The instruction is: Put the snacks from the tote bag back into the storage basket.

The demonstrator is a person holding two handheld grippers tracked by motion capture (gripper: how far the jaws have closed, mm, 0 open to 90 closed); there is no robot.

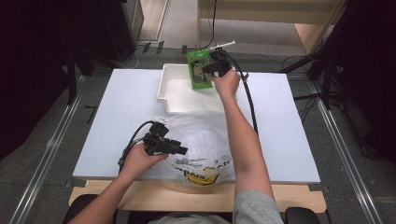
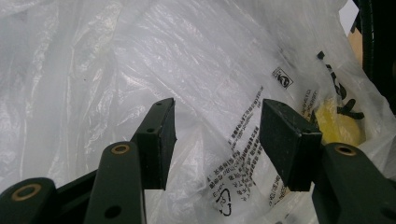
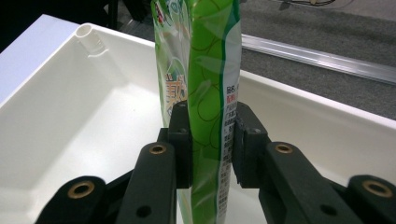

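Observation:
A green packet (image 1: 198,70) (image 3: 210,84) hangs upright over the white tray (image 1: 173,95) (image 3: 70,116) at the far middle of the table. My right gripper (image 1: 211,69) (image 3: 210,140) is shut on it, both pads pressed against the packet's sides. A crumpled white plastic bag (image 1: 201,144) (image 2: 187,70) with black print and a yellow patch lies at the near middle of the table. My left gripper (image 1: 180,150) (image 2: 217,135) hovers at the bag's left side, open, with the bag's film behind the jaws and nothing pinched.
The white table (image 1: 121,121) has bare surface left and right of the bag. A black cable (image 1: 250,100) trails from the right gripper along the forearm. Behind the table is a wooden frame (image 1: 266,11), with dark stands on both sides.

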